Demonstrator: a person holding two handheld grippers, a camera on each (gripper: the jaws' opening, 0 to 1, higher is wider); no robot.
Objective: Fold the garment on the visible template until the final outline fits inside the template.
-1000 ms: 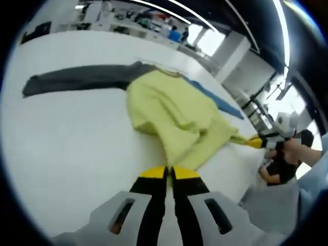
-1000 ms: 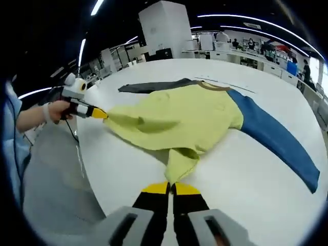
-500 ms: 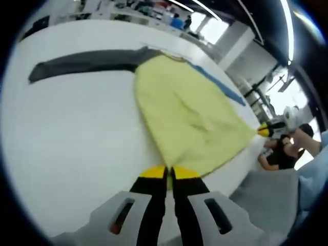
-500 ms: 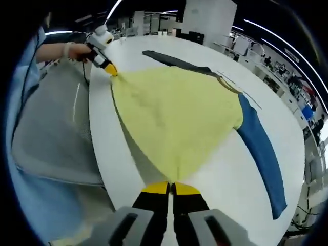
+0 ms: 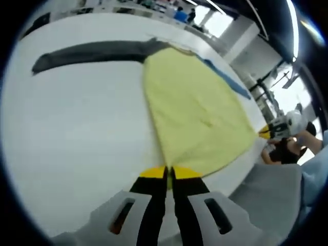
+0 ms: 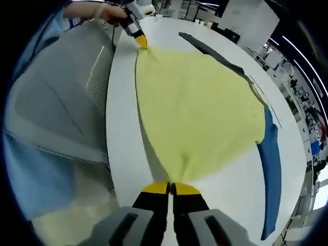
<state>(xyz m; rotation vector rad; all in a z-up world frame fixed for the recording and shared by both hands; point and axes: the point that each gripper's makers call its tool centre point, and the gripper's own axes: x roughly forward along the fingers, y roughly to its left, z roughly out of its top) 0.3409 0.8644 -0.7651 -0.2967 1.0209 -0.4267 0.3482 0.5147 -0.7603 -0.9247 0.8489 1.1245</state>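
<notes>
Both tongs — left gripper, right gripper — pinch the garment hem taut

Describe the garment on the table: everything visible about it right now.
The garment is a soft knit top with a pale yellow body, one dark grey sleeve and one blue sleeve. It lies spread on the white table, sleeves out sideways. Each hand-held gripper, left and right, is shut on a hem corner.

Grey mesh chair back beside white table edge; ceiling light strip overhead.
</notes>
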